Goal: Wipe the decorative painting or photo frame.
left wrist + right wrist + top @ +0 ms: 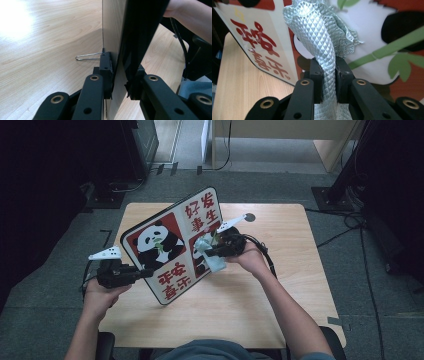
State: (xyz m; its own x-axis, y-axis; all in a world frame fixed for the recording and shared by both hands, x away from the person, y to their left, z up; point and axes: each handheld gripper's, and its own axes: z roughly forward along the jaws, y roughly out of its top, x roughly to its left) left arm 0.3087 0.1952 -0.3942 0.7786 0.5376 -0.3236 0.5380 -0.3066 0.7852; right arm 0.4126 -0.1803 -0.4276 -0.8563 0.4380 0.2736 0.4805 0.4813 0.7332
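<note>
Black jaws clamp board [170, 245] and cloth [322, 37].

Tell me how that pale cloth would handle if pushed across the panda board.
The cloth is probably floppy: it bunches and folds above the right gripper. Its quilted weave likely drags rather than slides on the glossy board. It looks light.

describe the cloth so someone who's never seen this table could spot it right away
On the wooden table stands a tilted panda board, held at its edge by the left gripper. Against its face, the right gripper pinches the cloth: pale silvery-green, diamond-textured, crumpled.
</note>
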